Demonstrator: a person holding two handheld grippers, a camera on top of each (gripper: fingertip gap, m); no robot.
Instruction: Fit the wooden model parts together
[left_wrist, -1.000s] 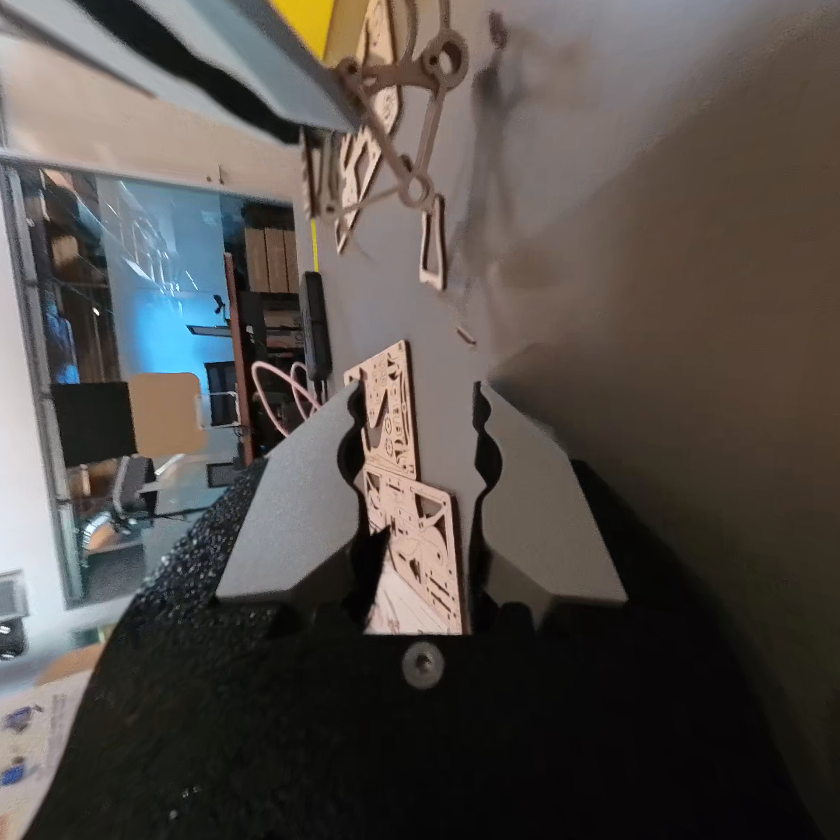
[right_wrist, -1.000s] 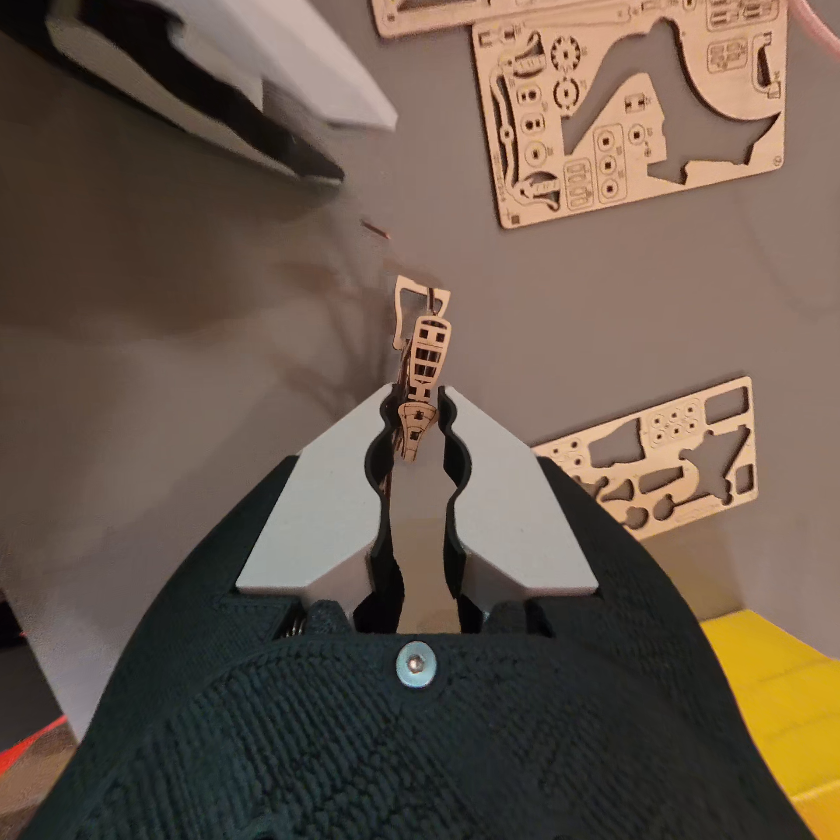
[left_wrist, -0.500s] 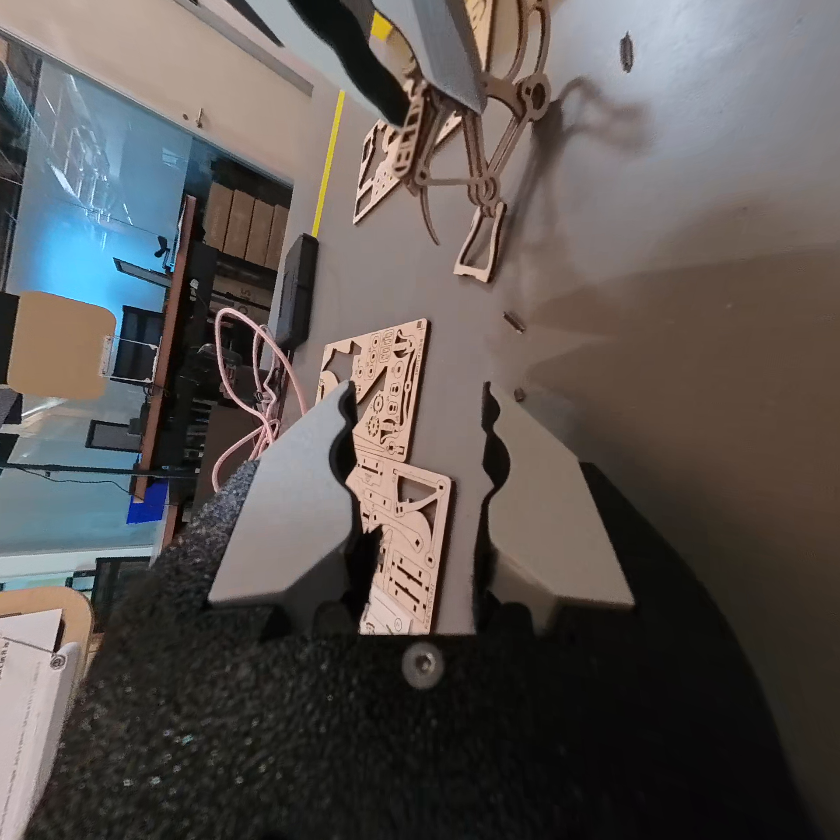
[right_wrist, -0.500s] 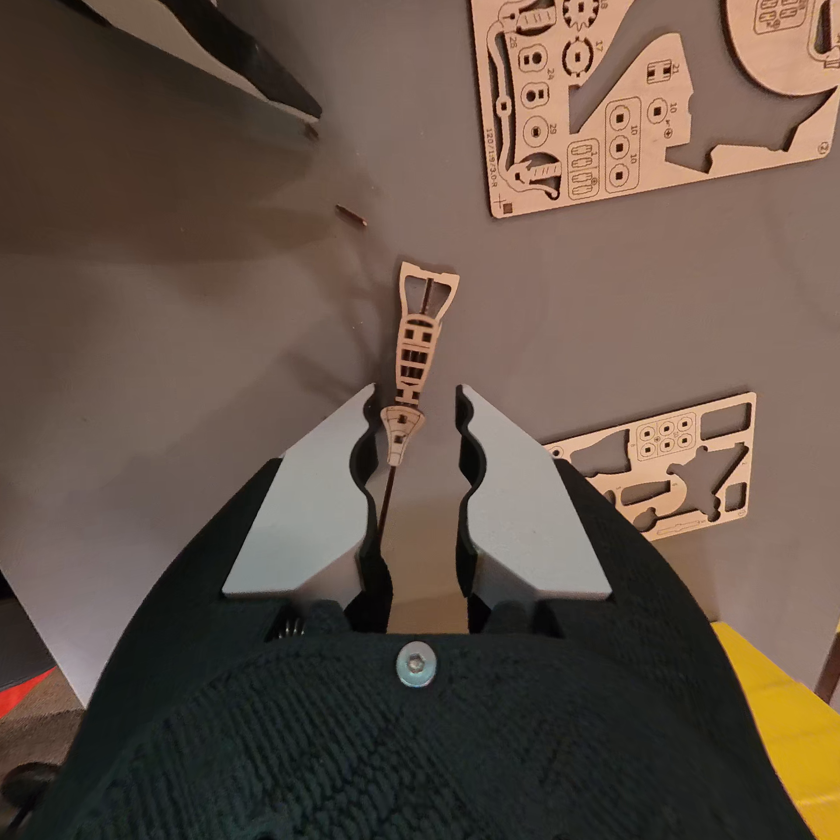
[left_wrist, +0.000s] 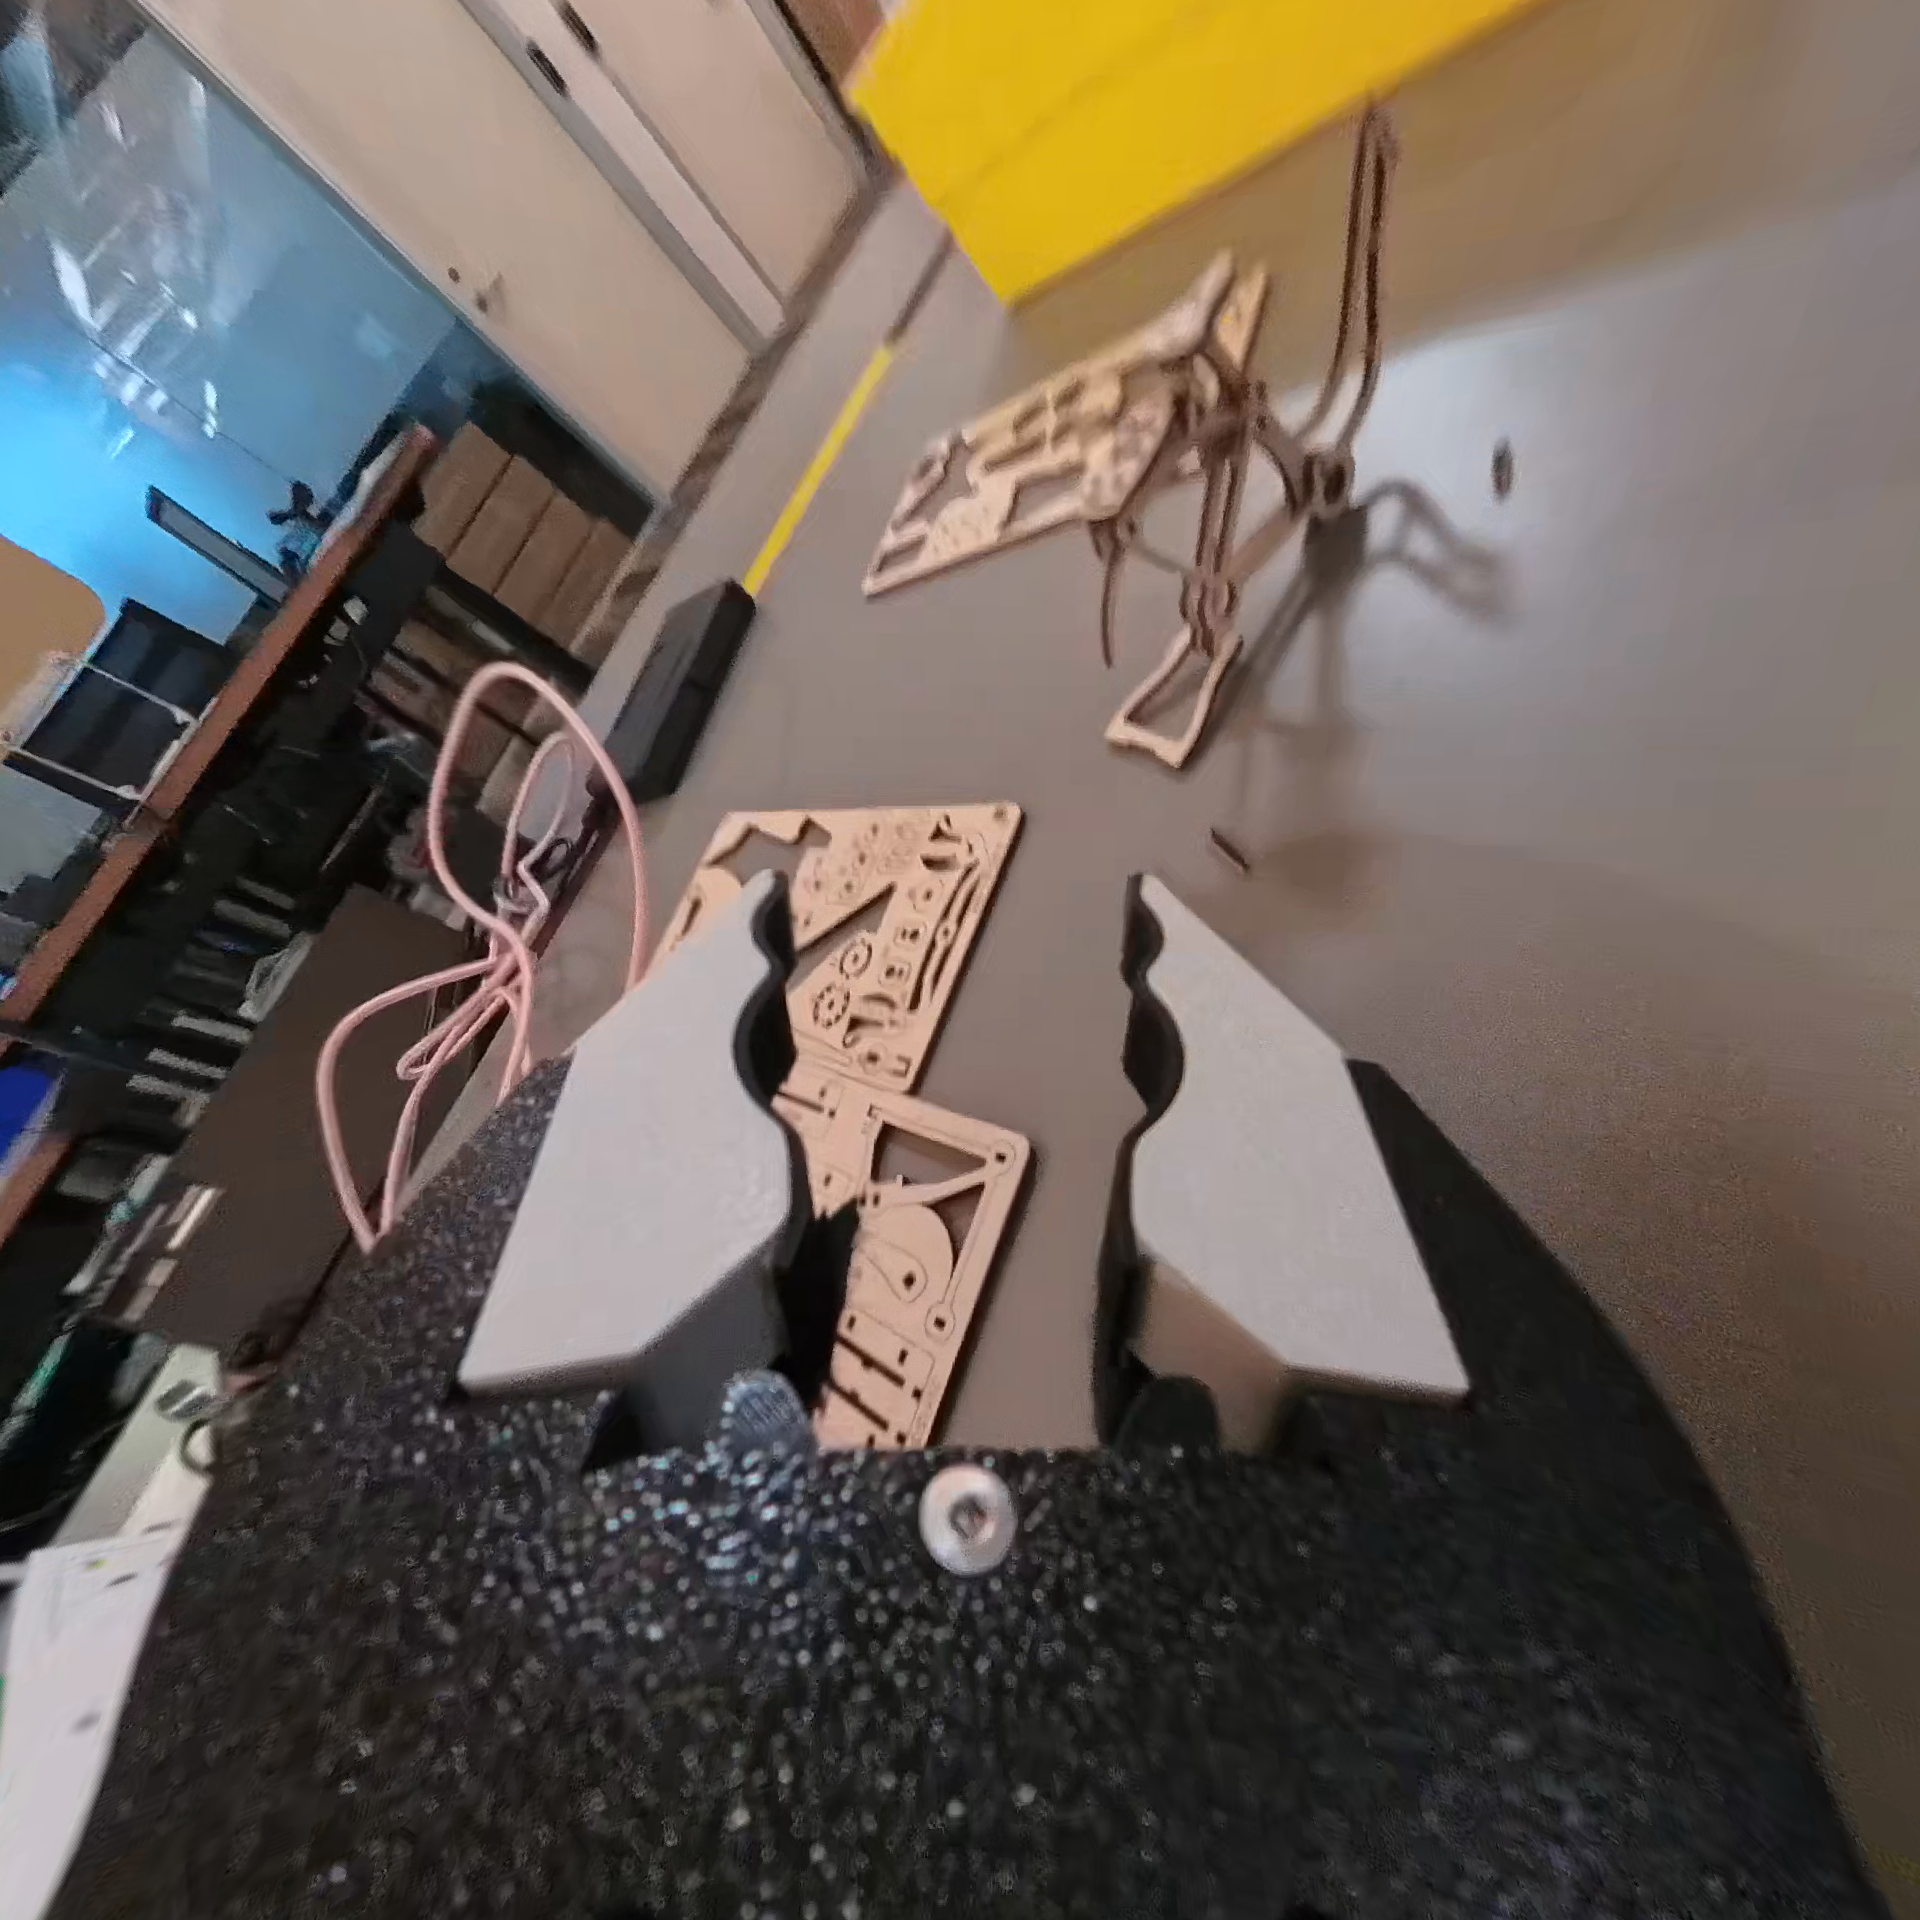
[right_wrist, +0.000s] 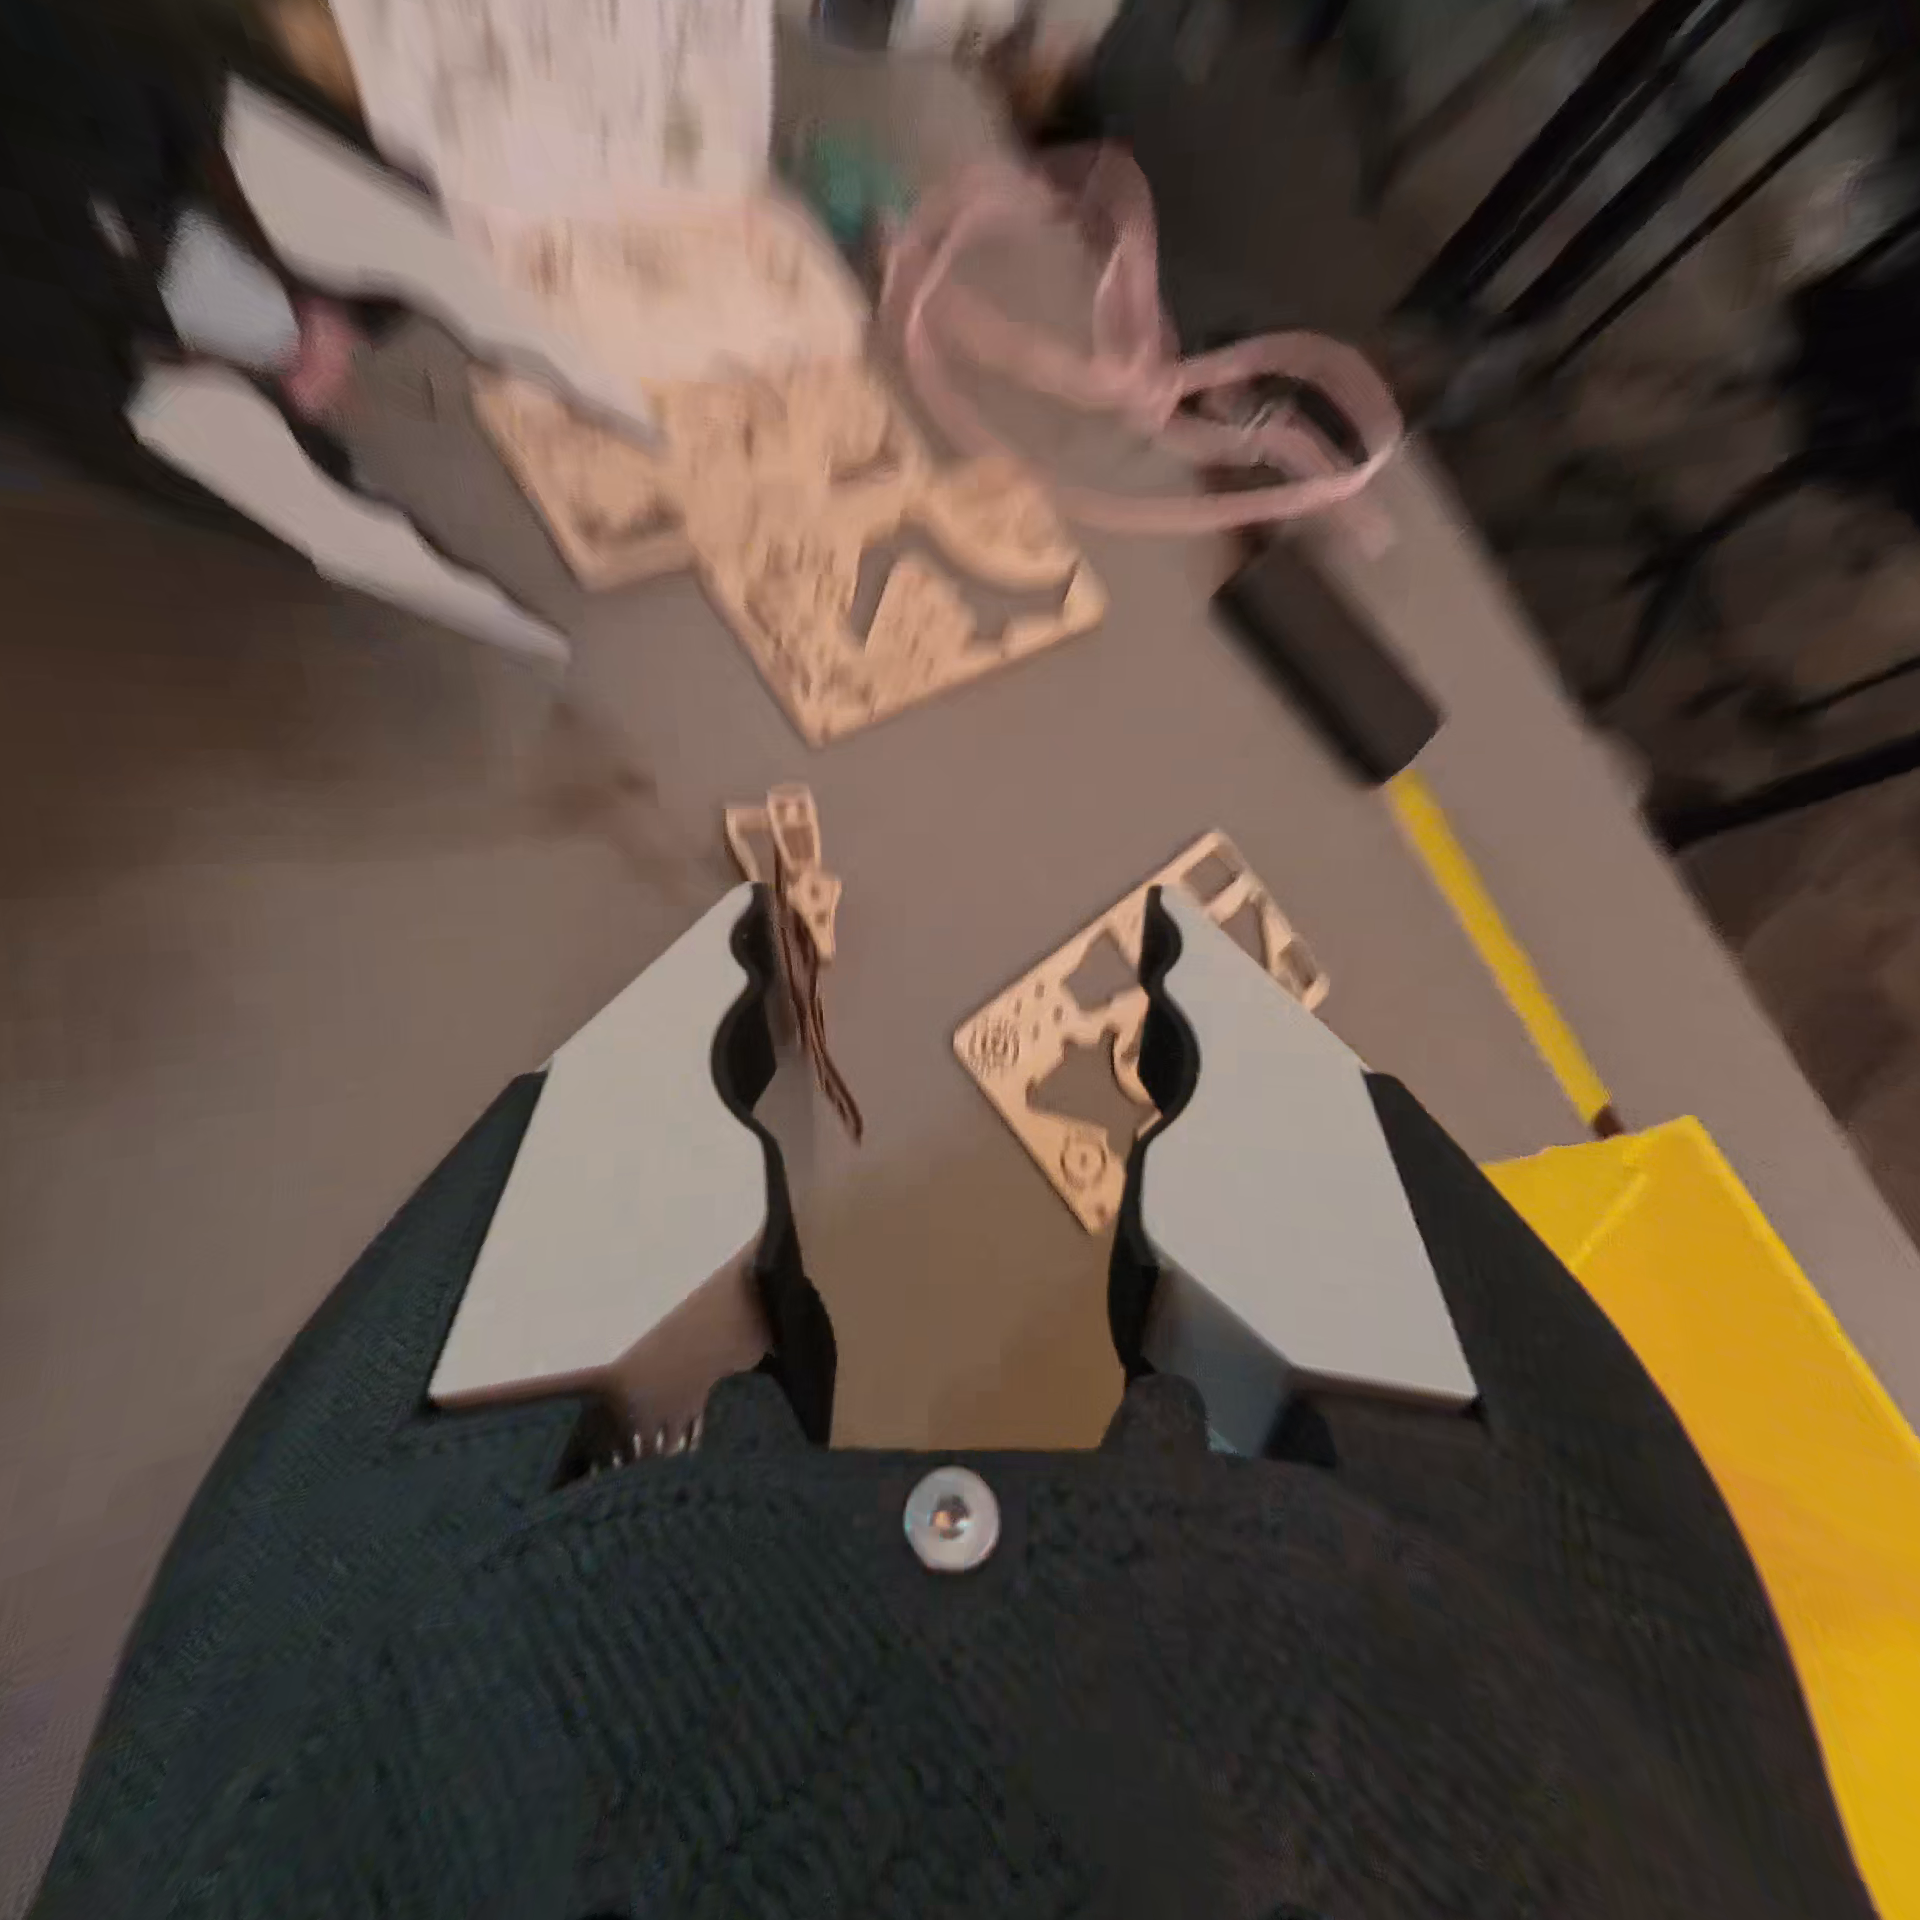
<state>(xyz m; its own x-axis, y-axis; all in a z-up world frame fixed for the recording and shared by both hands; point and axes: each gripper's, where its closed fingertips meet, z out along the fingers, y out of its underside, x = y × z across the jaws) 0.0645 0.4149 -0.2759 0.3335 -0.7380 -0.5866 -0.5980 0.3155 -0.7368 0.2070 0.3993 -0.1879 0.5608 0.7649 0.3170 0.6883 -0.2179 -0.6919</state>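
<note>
The assembled wooden model (left_wrist: 1210, 540), a thin dark frame with a pale foot piece, stands by itself on the grey table (left_wrist: 1558, 935), far ahead of my left gripper (left_wrist: 956, 904). The left gripper is open and empty over two laser-cut wooden sheets (left_wrist: 894, 935). In the blurred right wrist view the model (right_wrist: 795, 883) is just by the left fingertip (right_wrist: 743, 925) of my right gripper (right_wrist: 951, 909), which is open wide and holds nothing. I cannot tell whether the finger touches the model.
A third wooden sheet (left_wrist: 1039, 457) lies behind the model, also seen in the right wrist view (right_wrist: 1081, 1049). A yellow box (left_wrist: 1143, 125) stands at the far edge. A black box (left_wrist: 681, 686) and a pink cable (left_wrist: 499, 935) sit at the table's left edge. A small wooden bit (left_wrist: 1229, 847) lies loose. The tips of one gripper are about 20 cm away from the tips of the other.
My right gripper opened and let go of the model, which now stands free. Both grippers opened wider and swung, and the right one is gone from the left view.
</note>
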